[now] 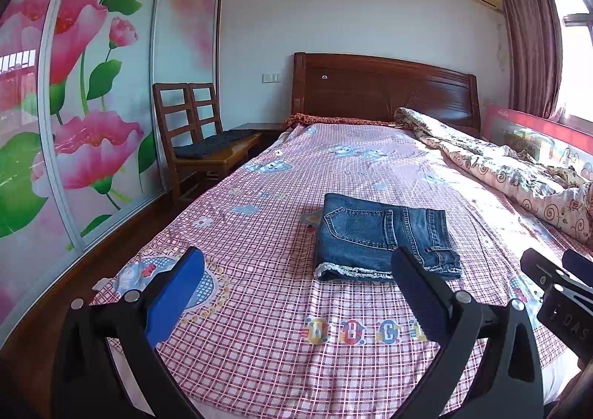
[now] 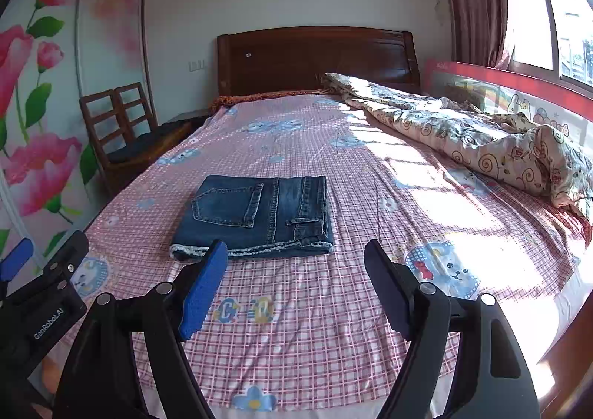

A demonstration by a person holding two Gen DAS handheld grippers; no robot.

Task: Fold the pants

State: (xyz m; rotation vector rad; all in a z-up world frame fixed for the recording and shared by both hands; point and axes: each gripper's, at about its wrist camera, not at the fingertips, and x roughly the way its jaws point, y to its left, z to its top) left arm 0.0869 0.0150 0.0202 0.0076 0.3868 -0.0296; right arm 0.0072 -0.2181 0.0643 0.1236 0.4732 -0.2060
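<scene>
Blue denim pants lie folded into a compact rectangle on the pink checked bed sheet, back pocket up, frayed hem toward me. They also show in the right wrist view. My left gripper is open and empty, above the sheet just in front of the pants. My right gripper is open and empty, also just short of the pants' near edge. The right gripper shows at the right edge of the left wrist view; the left gripper shows at the left edge of the right wrist view.
A crumpled floral quilt lies along the bed's right side by a red guard rail. A wooden headboard stands at the far end. Wooden chairs and a flowered wardrobe stand left of the bed.
</scene>
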